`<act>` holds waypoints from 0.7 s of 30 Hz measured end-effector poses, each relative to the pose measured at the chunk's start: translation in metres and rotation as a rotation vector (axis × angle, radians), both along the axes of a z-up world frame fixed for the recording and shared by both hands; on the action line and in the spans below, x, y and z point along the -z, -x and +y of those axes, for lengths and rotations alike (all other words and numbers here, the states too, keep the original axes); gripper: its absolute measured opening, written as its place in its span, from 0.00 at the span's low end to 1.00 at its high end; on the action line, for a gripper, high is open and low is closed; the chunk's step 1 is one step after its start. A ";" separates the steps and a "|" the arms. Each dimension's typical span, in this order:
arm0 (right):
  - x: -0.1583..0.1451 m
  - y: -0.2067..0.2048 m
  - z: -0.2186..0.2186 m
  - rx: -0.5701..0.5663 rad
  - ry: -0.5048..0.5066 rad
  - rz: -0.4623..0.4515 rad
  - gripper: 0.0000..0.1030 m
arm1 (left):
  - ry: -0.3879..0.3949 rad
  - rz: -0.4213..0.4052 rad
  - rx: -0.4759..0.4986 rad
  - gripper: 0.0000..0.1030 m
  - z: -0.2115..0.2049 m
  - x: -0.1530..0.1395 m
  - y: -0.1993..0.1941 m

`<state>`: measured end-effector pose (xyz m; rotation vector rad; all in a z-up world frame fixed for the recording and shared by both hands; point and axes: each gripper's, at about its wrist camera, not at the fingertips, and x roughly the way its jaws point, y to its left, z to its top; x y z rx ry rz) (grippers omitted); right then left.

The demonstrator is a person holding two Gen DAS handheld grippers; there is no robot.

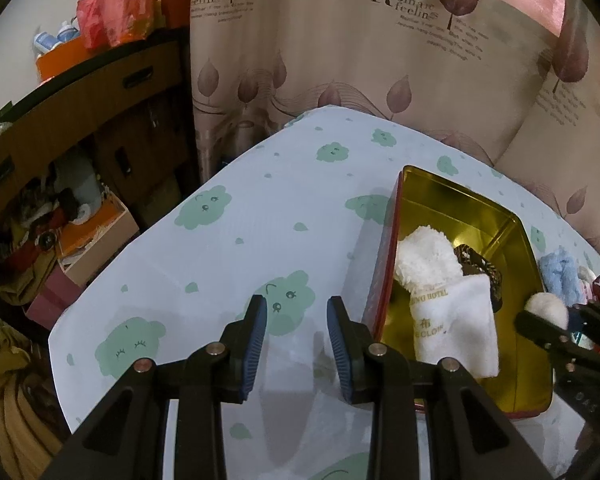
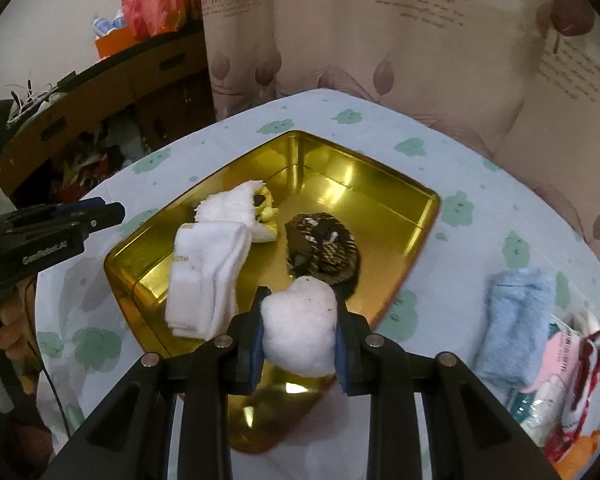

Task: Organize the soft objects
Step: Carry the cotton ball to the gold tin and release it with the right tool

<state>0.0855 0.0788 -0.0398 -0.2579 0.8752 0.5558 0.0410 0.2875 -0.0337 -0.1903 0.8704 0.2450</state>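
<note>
A gold tin [image 2: 384, 208] [image 1: 528, 280] sits on the table with a folded white hotel towel [image 2: 204, 280] [image 1: 456, 320], a fluffy white and yellow piece [image 2: 240, 208] [image 1: 424, 256] and a brown patterned bundle [image 2: 324, 248] [image 1: 480, 260] inside. My right gripper [image 2: 300, 328] [image 1: 556, 320] is shut on a white fluffy ball [image 2: 300, 324] [image 1: 548, 306], held over the tin's near edge. My left gripper [image 1: 296, 320] stands open over bare cloth to the left of the tin, nothing between its blue pads [image 1: 256, 340]; it shows from the side [image 2: 100, 210] in the right wrist view.
A folded blue towel [image 2: 512, 324] [image 1: 556, 272] and a heap of pink, red and white soft pieces [image 2: 572, 364] lie right of the tin. The table wears a pale cloth with green cloud prints [image 1: 260, 220]. A leaf-print curtain [image 1: 380, 60] hangs behind; cluttered shelves [image 1: 60, 200] stand at left.
</note>
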 end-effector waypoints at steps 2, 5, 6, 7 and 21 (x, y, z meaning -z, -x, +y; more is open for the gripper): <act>0.003 -0.004 0.007 -0.003 0.003 0.005 0.25 | 0.001 0.001 -0.004 0.31 0.001 0.000 0.000; 0.009 -0.009 0.011 0.000 0.006 0.018 0.25 | 0.007 0.001 -0.007 0.31 0.002 0.001 -0.001; 0.010 -0.010 0.010 0.000 0.008 0.021 0.25 | 0.007 0.003 -0.008 0.31 0.002 0.001 -0.001; 0.012 -0.011 0.011 0.001 0.010 0.021 0.26 | 0.008 0.004 -0.005 0.31 0.002 0.001 -0.001; 0.018 -0.014 0.019 0.015 -0.008 0.009 0.60 | -0.021 -0.002 0.031 0.31 -0.007 0.000 -0.003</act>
